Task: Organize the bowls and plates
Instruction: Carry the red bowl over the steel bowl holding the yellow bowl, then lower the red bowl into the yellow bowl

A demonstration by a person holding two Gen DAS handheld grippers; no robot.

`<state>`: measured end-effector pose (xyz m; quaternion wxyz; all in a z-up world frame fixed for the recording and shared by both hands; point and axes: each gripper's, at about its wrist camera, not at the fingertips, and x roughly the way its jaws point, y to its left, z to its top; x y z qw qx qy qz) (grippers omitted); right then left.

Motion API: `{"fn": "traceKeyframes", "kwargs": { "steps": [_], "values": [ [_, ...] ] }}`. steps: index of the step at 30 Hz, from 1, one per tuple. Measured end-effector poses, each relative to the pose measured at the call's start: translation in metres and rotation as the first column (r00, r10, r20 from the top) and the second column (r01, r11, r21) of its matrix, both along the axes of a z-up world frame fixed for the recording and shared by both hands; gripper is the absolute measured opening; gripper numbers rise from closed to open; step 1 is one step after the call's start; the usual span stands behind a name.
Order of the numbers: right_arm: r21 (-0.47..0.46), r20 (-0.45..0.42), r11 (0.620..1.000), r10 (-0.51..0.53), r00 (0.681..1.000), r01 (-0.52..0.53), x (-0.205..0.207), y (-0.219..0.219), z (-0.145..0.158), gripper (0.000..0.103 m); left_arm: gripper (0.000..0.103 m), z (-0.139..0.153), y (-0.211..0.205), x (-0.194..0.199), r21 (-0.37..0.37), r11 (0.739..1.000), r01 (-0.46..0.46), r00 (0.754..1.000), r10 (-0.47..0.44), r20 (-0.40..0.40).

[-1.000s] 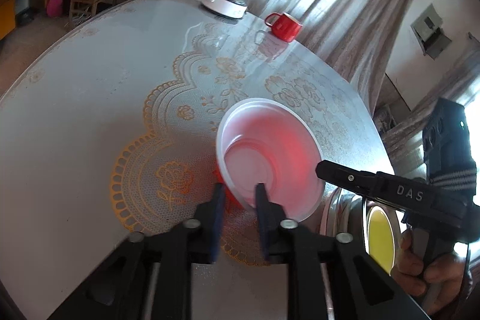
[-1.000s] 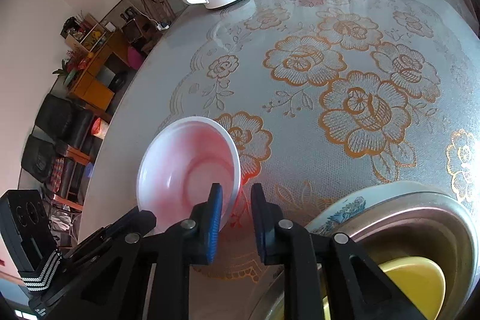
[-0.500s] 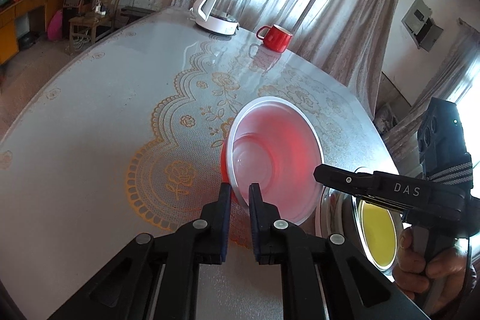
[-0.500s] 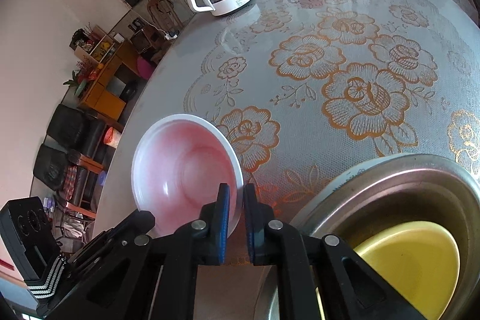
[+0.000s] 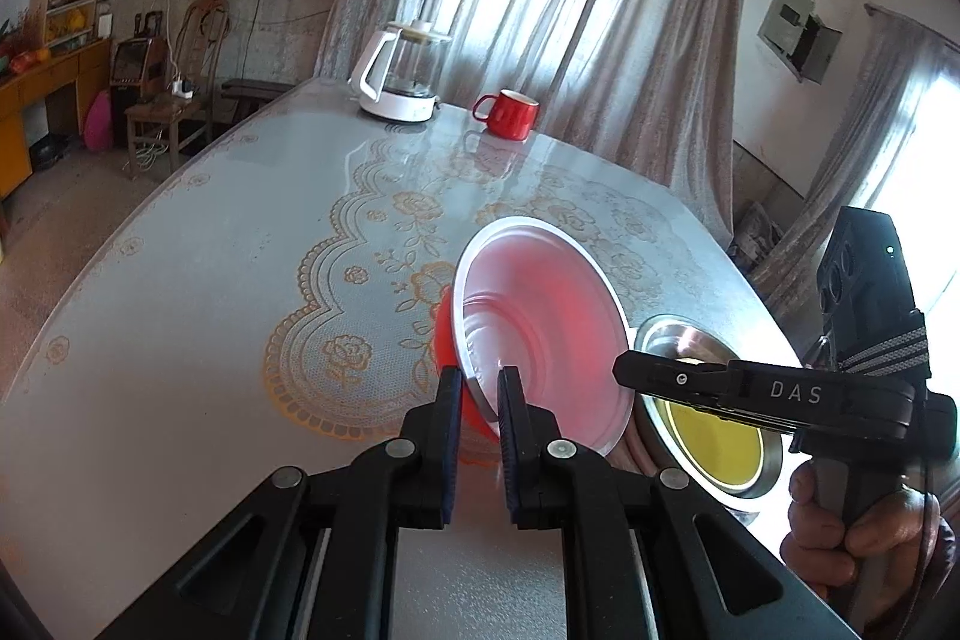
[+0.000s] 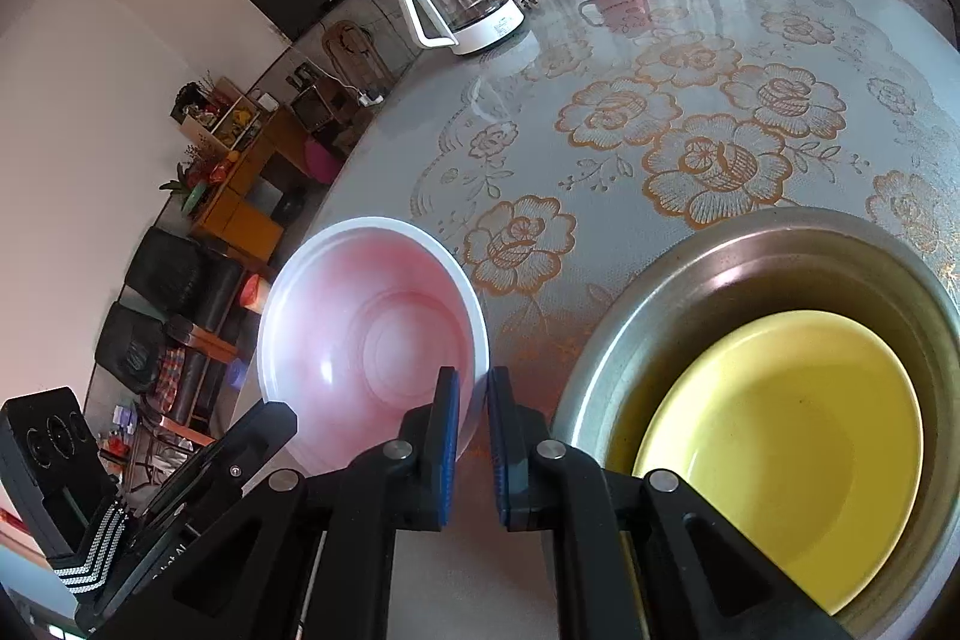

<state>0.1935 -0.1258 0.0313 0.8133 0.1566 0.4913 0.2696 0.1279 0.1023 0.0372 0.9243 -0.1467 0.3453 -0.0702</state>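
Left gripper (image 5: 480,391): its two fingers are clamped on the near rim of the red bowl, one finger outside the wall and one inside.
Right gripper (image 6: 473,400): clamped on the opposite side of the same rim, one blue-padded finger inside the bowl and one outside; in the left wrist view its black finger lies across the bowl's right edge.
Red bowl (image 5: 540,340): held between the two grippers, tilted, its pale pink inside facing the cameras and its red outer wall showing on the left; just beside the metal basin. Whether its base touches the table cannot be told.
Metal basin (image 6: 630,340): sits on the table to the right of the red bowl.
Yellow bowl (image 6: 792,448): lies inside the metal basin.
Table (image 5: 180,310): round, with a glossy grey cover printed with gold roses.
Kettle (image 5: 399,73): glass with a white base and handle, at the far edge of the table.
Red mug (image 5: 507,113): stands just beside the kettle, well apart from the bowls.
Right hand (image 5: 852,532): wrapped around the right gripper's handle.
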Motion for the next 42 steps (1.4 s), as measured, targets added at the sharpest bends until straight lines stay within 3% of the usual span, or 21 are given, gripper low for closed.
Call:
{"fn": "traceKeyframes", "kwargs": {
  "steps": [15,22,30,35,42],
  "values": [
    [0.045,0.057,0.995,-0.096,0.994,0.094,-0.043,-0.056,0.020,0.008,0.012,0.025,-0.050,-0.018,0.031,0.989,0.148,0.986,-0.150,0.068],
    [0.048,0.083,0.986,-0.161,0.984,0.157,-0.057,-0.084,0.029,0.008,0.012,0.032,-0.076,-0.018,-0.007,0.972,0.235,0.970,-0.234,0.068],
    [0.047,0.109,0.969,-0.248,0.963,0.244,-0.076,-0.124,0.037,0.008,0.012,0.030,-0.099,-0.004,-0.125,0.934,0.336,0.941,-0.337,0.007],
    [0.021,0.089,0.956,-0.292,0.952,0.292,-0.076,-0.138,0.027,0.008,0.012,0.016,-0.115,0.006,-0.141,0.924,0.354,0.929,-0.365,-0.056],
    [-0.011,0.060,0.949,-0.314,0.947,0.315,-0.070,-0.147,0.012,0.008,0.012,-0.002,-0.122,0.012,-0.125,0.930,0.344,0.925,-0.359,-0.124]
  ]
}}
